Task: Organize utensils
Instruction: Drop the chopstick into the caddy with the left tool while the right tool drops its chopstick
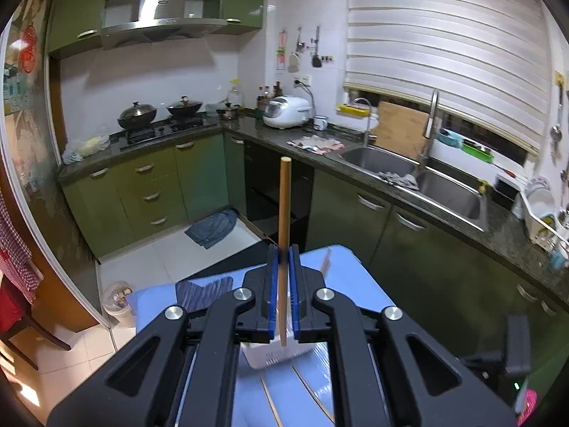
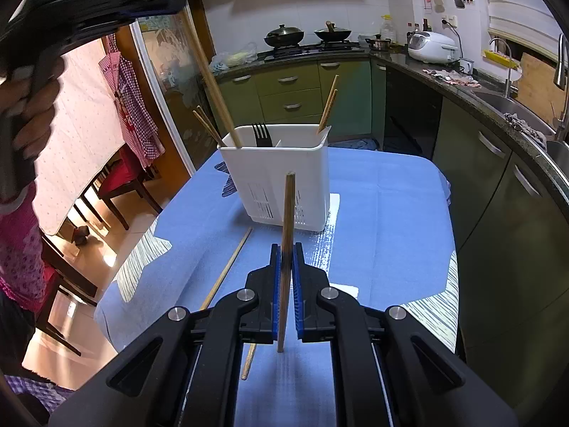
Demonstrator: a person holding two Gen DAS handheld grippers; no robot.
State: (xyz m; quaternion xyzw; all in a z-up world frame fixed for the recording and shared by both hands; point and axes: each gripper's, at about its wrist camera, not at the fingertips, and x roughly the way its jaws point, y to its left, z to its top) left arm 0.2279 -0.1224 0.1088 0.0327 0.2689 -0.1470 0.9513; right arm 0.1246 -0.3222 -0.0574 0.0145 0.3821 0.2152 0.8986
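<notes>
A white utensil holder (image 2: 284,181) stands on the blue-covered table (image 2: 384,213). It holds a black fork (image 2: 261,134) and several wooden chopsticks (image 2: 329,106). My left gripper (image 1: 283,251) is shut on a wooden chopstick (image 1: 284,210), above the holder (image 1: 274,356). In the right wrist view that gripper (image 2: 156,0) is at the top left and its chopstick (image 2: 213,89) reaches down into the holder's left compartment. My right gripper (image 2: 286,249) is shut on another chopstick (image 2: 287,242), held upright in front of the holder. One loose chopstick (image 2: 227,270) lies on the table.
Green kitchen cabinets (image 1: 149,192) and a dark counter with a double sink (image 1: 419,178) run around the room. A stove with two woks (image 2: 306,33) and a rice cooker (image 2: 430,47) are at the back. A dining table and chairs (image 2: 106,185) stand left.
</notes>
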